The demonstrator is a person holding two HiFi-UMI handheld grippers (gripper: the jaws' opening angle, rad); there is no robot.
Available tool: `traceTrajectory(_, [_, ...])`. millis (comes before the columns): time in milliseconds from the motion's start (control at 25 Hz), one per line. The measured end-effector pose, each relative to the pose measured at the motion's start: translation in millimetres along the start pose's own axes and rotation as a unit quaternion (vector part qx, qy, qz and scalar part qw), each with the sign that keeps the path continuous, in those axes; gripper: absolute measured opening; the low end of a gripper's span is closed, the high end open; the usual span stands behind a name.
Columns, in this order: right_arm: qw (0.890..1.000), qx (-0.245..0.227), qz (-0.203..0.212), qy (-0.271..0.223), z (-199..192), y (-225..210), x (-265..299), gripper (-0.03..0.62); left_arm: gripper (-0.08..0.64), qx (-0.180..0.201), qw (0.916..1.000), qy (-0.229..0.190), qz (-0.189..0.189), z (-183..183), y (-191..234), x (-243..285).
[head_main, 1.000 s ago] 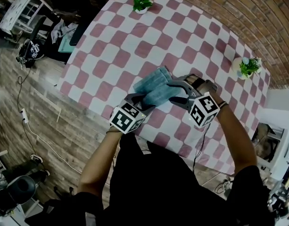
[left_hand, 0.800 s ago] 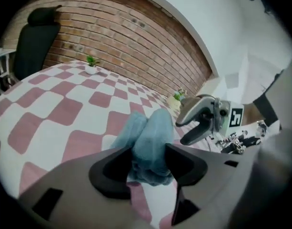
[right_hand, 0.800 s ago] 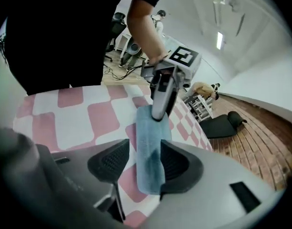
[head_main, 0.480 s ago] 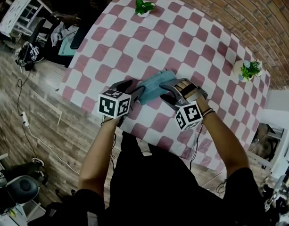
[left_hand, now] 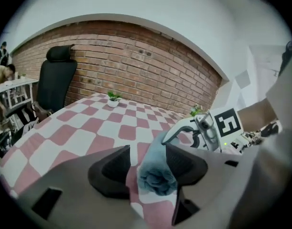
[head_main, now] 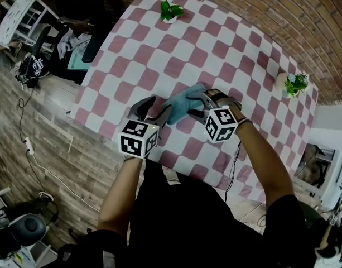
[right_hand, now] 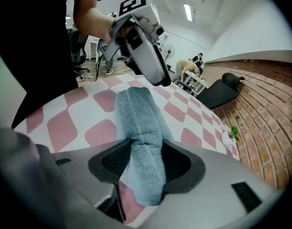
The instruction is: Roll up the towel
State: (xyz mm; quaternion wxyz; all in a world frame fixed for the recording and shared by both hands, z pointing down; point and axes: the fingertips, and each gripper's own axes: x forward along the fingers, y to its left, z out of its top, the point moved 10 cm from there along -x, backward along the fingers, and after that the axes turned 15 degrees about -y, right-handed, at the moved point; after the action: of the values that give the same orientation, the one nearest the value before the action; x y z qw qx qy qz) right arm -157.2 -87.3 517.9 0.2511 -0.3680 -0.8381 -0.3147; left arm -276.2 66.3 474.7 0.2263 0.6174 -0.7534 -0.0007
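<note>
Rolling looks nearly done: at the near side of the checked table [head_main: 176, 43], the towel [head_main: 182, 102] is already a snug blue roll.
My right gripper [right_hand: 146, 147] has just been closing and now pinches one end. My left gripper [left_hand: 148, 151] stands half-open around the other end, one pad touching. I judge only tidying and release remain.

towel [head_main: 181, 105] over table [head_main: 138, 53], potted plant [head_main: 169, 9] at far edge

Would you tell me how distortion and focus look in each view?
Head view: fisheye bows the brick wall and table edges, fairly sharp. Left gripper view: black round border, towel end slightly soft. Right gripper view: same border, towel texture crisp.
</note>
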Motion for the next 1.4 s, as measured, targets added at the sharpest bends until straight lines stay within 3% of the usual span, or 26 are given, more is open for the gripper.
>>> traceTrajectory(120, [1.000,0.001,0.010,0.000,0.1,0.0,0.9,0.193,0.218,0.023,0.9987,0.046,-0.003,-15.8,-11.1,16.3])
traceTrajectory(240, [1.000,-0.003,0.010,-0.002,-0.4,1.5,1.9,0.198,0.210,0.012,0.9973,0.072,0.005,-30.2,-6.5,25.1])
traceTrajectory(480, [1.000,0.006,-0.016,-0.021,-6.1,10.2,4.3,0.204,0.252,-0.036,0.9980,0.052,0.004,-50.4,6.7,23.6])
traceTrajectory(680, [0.998,0.018,-0.057,-0.030,-0.8,15.1,-3.7,0.220,0.264,-0.014,0.9982,0.059,-0.002,-41.3,5.3,23.7])
traceTrajectory(760, [0.992,0.054,-0.090,-0.066,7.4,15.8,-18.2,0.299,0.264,-0.005,0.9984,0.055,-0.006,-36.1,3.1,21.6])
traceTrajectory(840, [0.977,0.109,-0.136,-0.119,18.6,19.3,-39.6,0.310,0.278,0.000,0.9987,0.050,-0.007,-33.4,0.6,17.9])
traceTrajectory(920, [0.954,0.164,-0.184,-0.171,32.4,25.0,-62.3,0.310,0.308,0.007,0.9991,0.041,-0.004,-30.0,-2.7,11.3])
traceTrajectory(1040, [0.903,0.233,-0.259,-0.251,50.1,35.8,-93.9,0.310,0.328,0.018,0.9998,0.003,-0.003,-18.3,-12.7,-2.7])
traceTrajectory(1160, [0.854,0.278,-0.323,-0.298,59.2,47.3,-117.9,0.301,0.310,0.013,0.9990,-0.039,-0.015,-3.1,-24.8,-17.9])
traceTrajectory(1280, [0.826,0.294,-0.365,-0.314,70.4,56.5,-135.5,0.187,0.237,0.018,0.9954,-0.089,-0.029,16.5,-36.4,-36.1])
traceTrajectory(1400, [0.809,0.299,-0.396,-0.316,83.3,60.4,-149.5,0.041,0.061,0.024,0.9875,-0.153,-0.031,38.1,-48.3,-55.8])
